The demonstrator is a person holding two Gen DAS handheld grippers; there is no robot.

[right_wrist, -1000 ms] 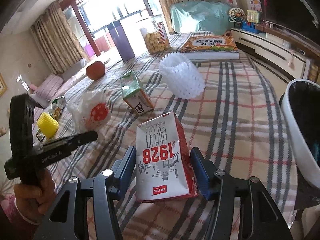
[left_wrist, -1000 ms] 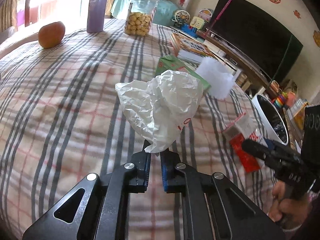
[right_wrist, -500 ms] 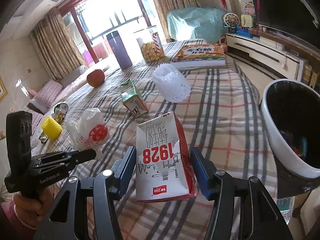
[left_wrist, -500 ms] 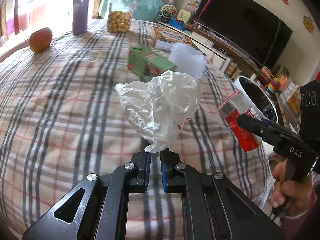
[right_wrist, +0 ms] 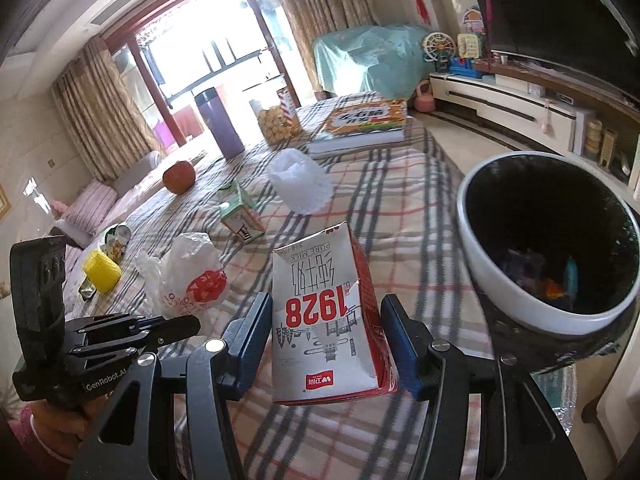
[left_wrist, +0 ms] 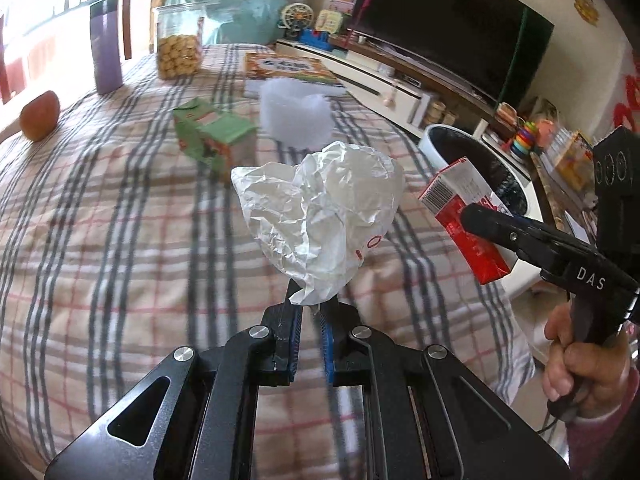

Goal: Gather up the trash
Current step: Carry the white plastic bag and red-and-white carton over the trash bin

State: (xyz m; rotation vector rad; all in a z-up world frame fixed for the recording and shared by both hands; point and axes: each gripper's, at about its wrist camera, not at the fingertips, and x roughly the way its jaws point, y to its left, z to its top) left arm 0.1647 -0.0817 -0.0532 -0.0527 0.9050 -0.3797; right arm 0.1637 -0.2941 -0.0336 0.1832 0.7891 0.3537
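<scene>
Both claws have carried their loads toward the white trash bin (right_wrist: 516,300) since the earlier frames; the bin now looms larger on the right of each view, and the green carton (left_wrist: 212,136) and foam net (left_wrist: 296,114) have slid nearer the middle of the left wrist view.

Left wrist view: the left claw (left_wrist: 311,312) is pinched tight on the bottom tail of a crumpled white plastic bag (left_wrist: 320,216), which stands up above the plaid-covered surface (left_wrist: 100,240). On the right, a hand (left_wrist: 584,364) holds the right claw (left_wrist: 472,216), its fingers clamped on a red and white milk carton (left_wrist: 460,196) just in front of the bin's rim. Farther off lie the green carton and foam net, with an apple (left_wrist: 40,116), a purple flask (left_wrist: 105,46), a cookie jar (left_wrist: 179,42) and a book (left_wrist: 288,68) at the far end.

Right wrist view: the right claw (right_wrist: 326,344) grips the milk carton (right_wrist: 324,316) by its 2 sides, print upside down. The bin stands near right, dark inside with some scraps at its bottom. At the left the left claw (right_wrist: 188,326) holds the bag (right_wrist: 184,276), beside a yellow item (right_wrist: 100,272).
</scene>
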